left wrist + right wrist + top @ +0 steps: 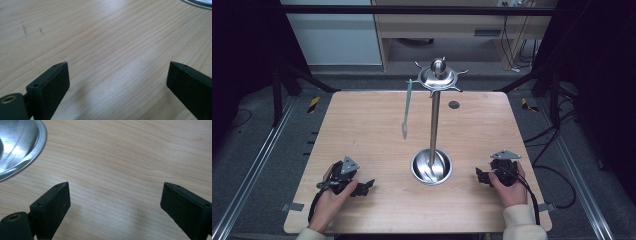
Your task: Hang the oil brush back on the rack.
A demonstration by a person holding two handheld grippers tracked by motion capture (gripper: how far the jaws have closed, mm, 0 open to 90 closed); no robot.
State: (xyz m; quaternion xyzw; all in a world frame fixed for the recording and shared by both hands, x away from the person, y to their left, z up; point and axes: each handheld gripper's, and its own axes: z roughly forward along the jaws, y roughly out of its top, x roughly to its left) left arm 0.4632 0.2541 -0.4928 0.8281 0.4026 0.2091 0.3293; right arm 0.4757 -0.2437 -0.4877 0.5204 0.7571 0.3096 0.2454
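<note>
Wooden table, steel utensil stand upright at centre, pale green utensil hanging from its top ring, left gripper and right gripper resting apart, jaws open, empty; careless reach likely toppling stand.

No text, label, brand, number or sign can be read on anything here
</note>
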